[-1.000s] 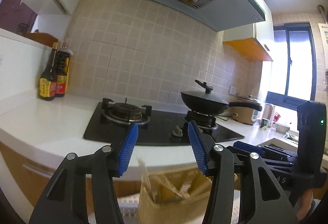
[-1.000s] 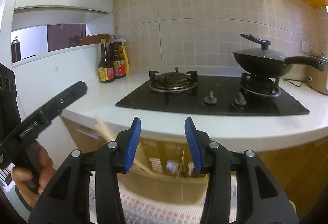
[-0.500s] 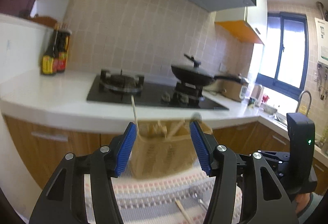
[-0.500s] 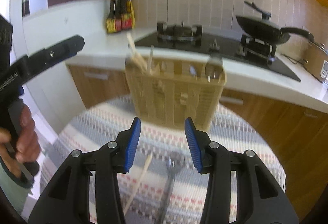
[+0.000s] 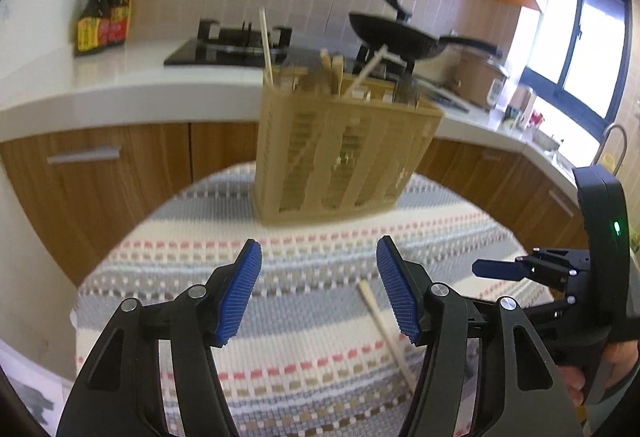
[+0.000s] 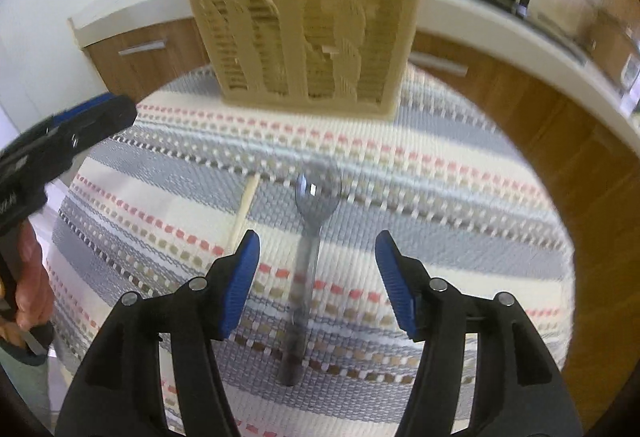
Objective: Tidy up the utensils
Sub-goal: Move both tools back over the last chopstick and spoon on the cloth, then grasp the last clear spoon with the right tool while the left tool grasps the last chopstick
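Shiny metal spoon (image 6: 310, 237) on striped woven cloth (image 6: 440, 221), framed by right gripper (image 6: 316, 273), jaws just widened, touching nothing. Pale wooden chopstick (image 5: 386, 329) beside left gripper (image 5: 318, 291), likewise widened and empty. Beige slotted plastic caddy (image 6: 308, 33) beyond.

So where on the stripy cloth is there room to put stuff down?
The left side of the cloth, beside the chopstick, is bare, and so is the right side past the spoon. The back is taken by the basket.
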The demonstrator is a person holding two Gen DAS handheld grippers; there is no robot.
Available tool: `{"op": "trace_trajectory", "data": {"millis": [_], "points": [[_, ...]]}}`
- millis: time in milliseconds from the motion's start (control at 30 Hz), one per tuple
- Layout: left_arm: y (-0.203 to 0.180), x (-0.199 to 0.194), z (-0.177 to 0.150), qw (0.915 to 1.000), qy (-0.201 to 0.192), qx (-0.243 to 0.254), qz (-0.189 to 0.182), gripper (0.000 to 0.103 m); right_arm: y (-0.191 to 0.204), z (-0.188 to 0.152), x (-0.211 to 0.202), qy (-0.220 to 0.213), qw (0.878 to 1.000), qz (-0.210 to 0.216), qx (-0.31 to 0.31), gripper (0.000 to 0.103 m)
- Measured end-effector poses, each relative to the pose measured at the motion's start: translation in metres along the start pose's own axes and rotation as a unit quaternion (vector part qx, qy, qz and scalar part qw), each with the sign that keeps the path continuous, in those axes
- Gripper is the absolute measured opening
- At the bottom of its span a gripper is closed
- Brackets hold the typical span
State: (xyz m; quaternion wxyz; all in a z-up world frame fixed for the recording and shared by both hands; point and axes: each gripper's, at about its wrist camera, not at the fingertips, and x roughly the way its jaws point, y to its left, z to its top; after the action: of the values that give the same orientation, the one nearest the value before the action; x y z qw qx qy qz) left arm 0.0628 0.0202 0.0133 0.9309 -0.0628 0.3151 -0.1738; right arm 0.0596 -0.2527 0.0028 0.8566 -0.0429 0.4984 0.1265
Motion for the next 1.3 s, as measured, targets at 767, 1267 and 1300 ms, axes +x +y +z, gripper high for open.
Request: {"op": "trace_trajectory", "data": {"millis": [767,1267,1300], "points": [[-0.002,0.035,-0.025,0.9941,0.101,0.018,0.033,0.064,0.014,0.016,0.058,0.028,0.999,-0.022,0.005,0.012],[-0.03,0.076,-0.026,0.983,0.182,0.008,-0.023,0.062,-0.019,-0.015,0.023,0.01,0.999,0.029,0.033,0.01],[-0.037,0.08,-0.027,0.9823,0.186,0.017,-0.015,0.063,-0.024,-0.015,0.022,0.012,0.999,0.03,0.036,0.01]]}}
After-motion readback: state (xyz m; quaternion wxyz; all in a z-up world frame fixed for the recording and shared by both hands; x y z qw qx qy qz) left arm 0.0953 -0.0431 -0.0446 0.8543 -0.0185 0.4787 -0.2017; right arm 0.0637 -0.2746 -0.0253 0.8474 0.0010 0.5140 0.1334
